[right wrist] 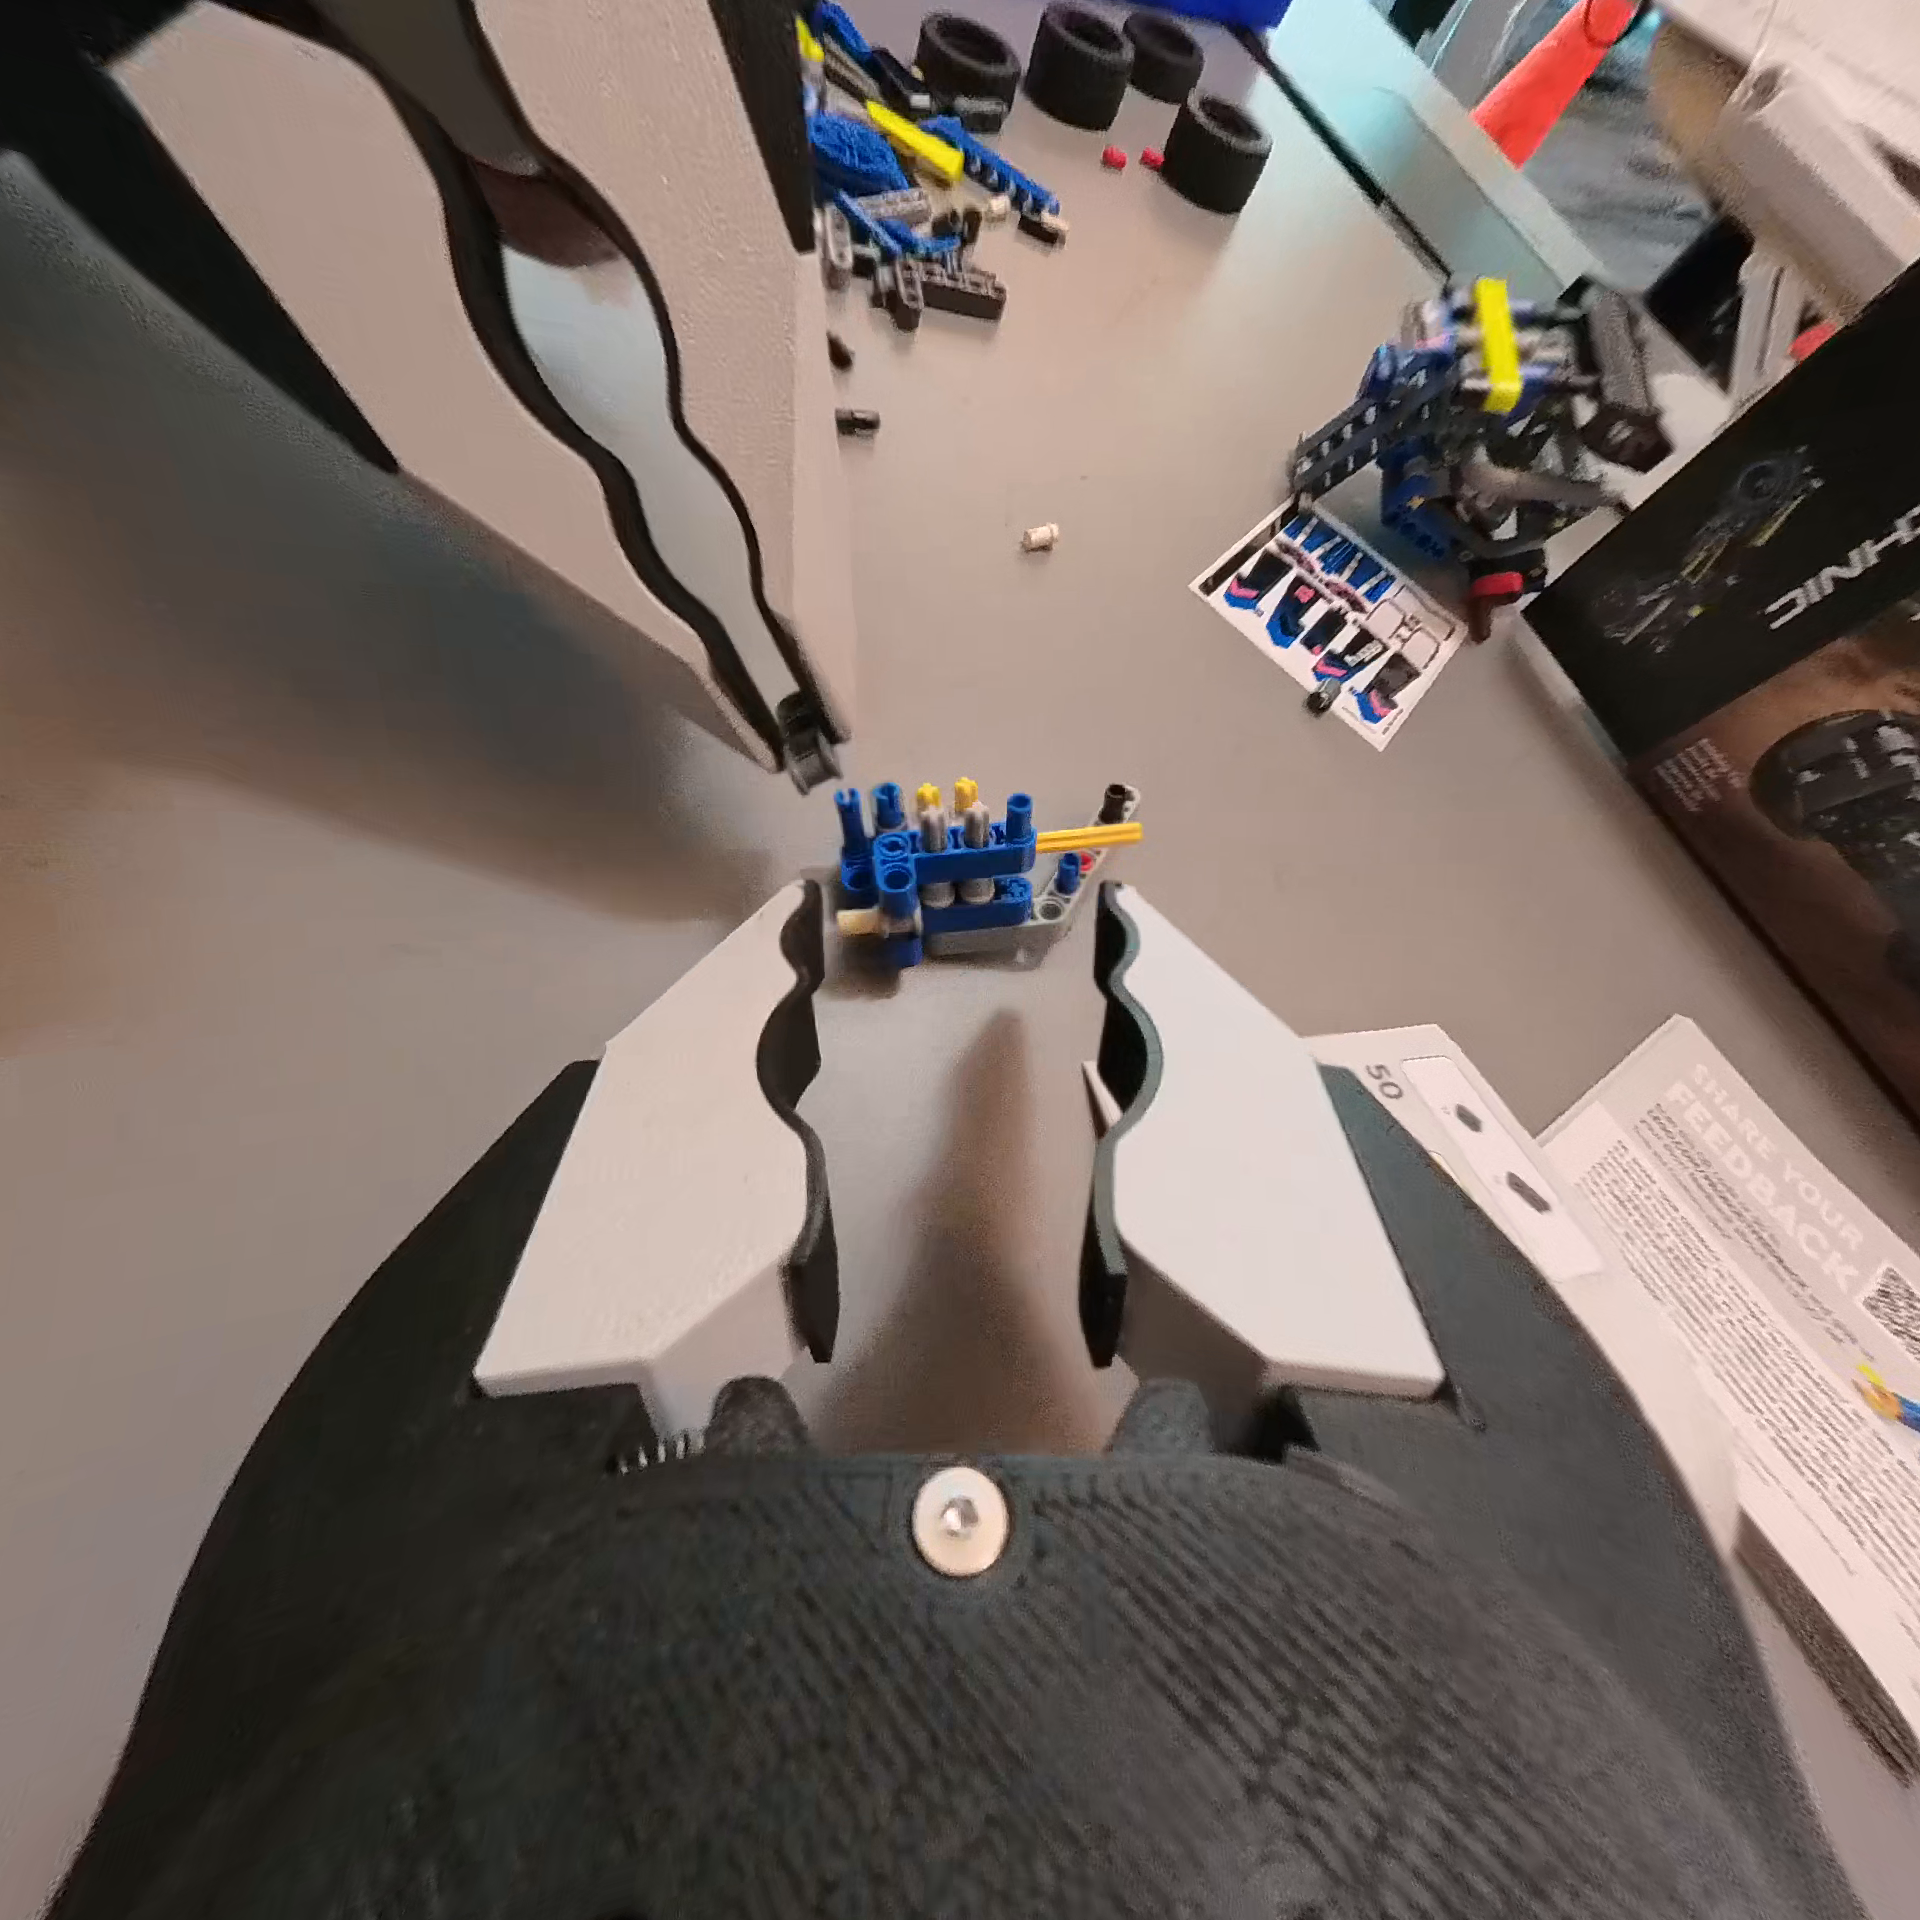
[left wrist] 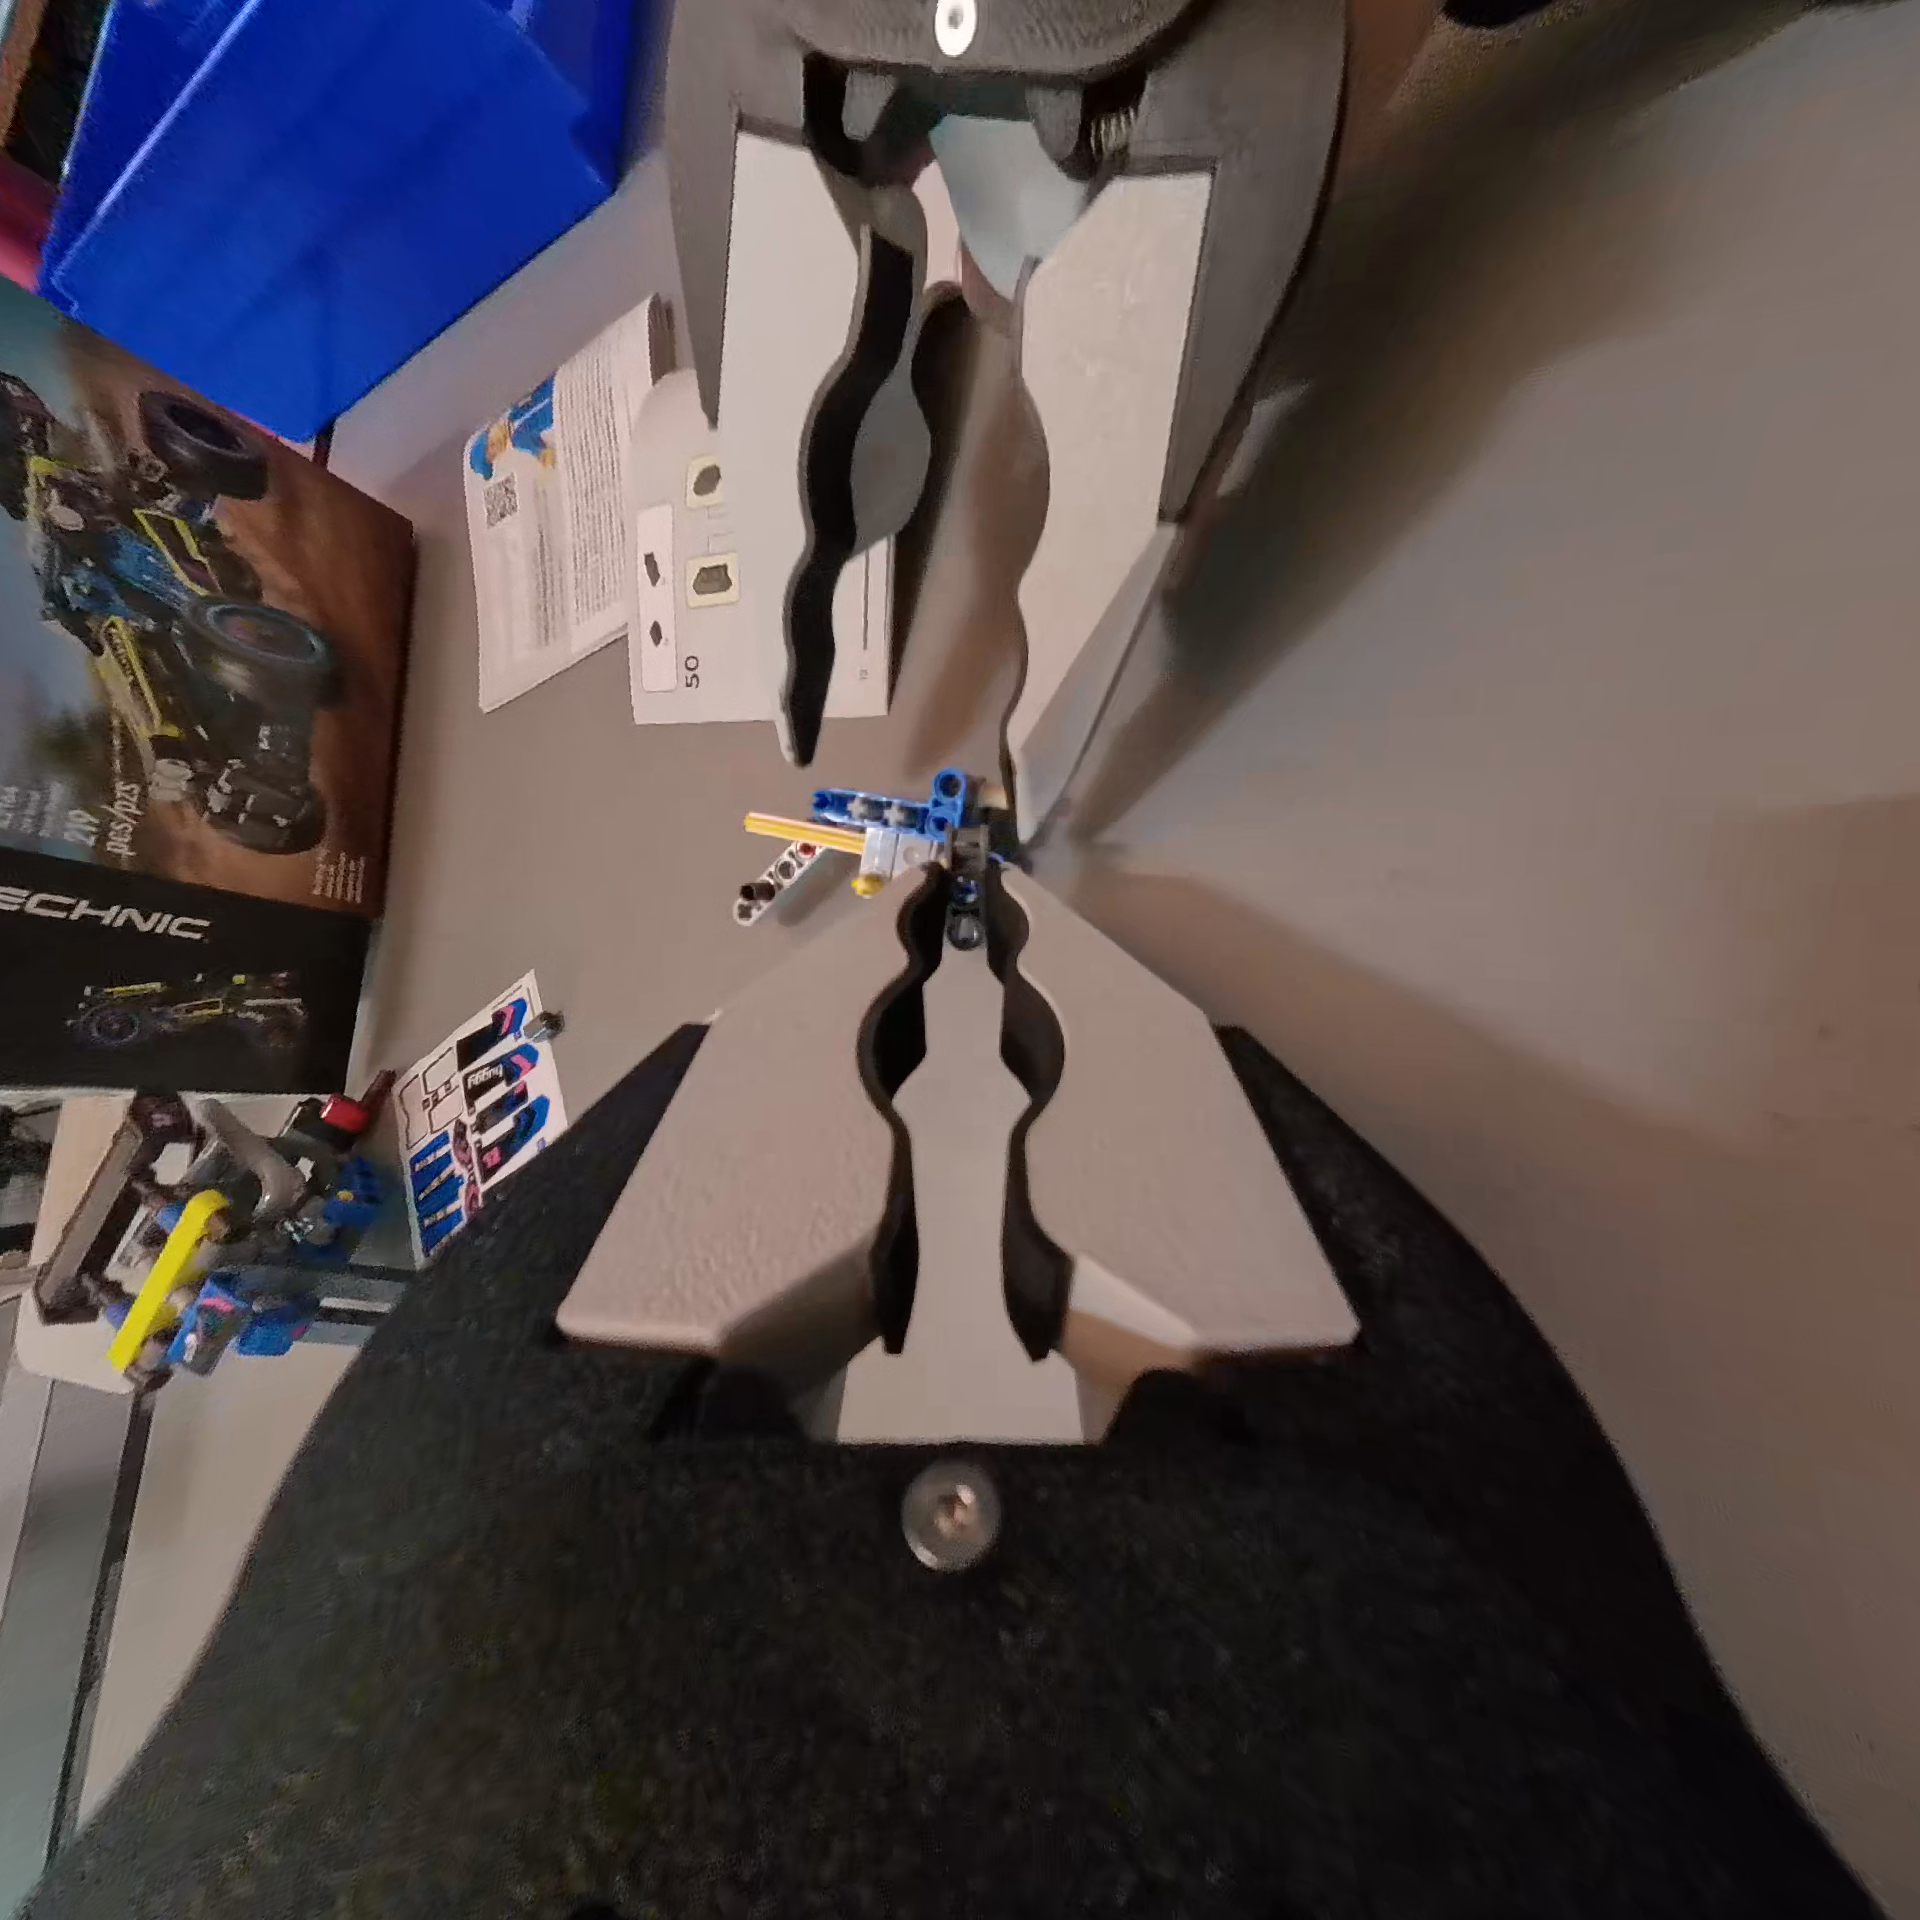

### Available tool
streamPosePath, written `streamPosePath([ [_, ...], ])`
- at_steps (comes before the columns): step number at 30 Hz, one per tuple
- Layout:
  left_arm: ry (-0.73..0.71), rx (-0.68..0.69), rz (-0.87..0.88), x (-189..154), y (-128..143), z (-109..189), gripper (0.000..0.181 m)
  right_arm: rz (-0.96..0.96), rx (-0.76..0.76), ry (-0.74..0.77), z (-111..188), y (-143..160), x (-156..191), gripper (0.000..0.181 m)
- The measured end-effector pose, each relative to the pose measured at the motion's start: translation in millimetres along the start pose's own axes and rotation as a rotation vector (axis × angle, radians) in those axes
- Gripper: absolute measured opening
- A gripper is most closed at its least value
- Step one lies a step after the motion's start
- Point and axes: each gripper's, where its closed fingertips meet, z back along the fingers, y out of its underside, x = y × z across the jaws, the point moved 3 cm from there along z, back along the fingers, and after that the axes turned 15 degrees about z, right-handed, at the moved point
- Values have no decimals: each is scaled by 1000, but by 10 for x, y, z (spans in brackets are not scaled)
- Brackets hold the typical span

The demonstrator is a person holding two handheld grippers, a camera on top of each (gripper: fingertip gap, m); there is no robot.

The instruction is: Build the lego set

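Blue-and-grey lego sub-assembly [right wrist: 940, 878] with a yellow axle stands on the grey desk [right wrist: 1039, 364], just ahead of the right tool [right wrist: 956, 914], whose jaws are spread wide and hold nothing. Left tool [left wrist: 961, 883] is pinched closed on a small black piece [left wrist: 964, 914], its tip close against the sub-assembly's end. Only the right wrist view shows the loose parts pile [right wrist: 904, 197] and black tyres [right wrist: 1081, 62]; only the left wrist view shows the blue bin [left wrist: 312, 197]; both show the sticker sheet [right wrist: 1335, 613], the half-built car [right wrist: 1496, 416] and the box [left wrist: 187, 644].
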Motion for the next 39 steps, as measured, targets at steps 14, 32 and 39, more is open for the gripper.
streamPosePath([
  [14, 62, -6, -36, -130, 51, 63, 4, 232, -102, -65, 49, -358, 313, 11],
  [32, 56, -17, -18, -50, 127, 38, 5, 222, -113, -23, 7, -302, 265, 6],
  [39, 22, -28, -39, -28, 128, 40, 5, 232, -102, -13, -10, -295, 262, 6],
])
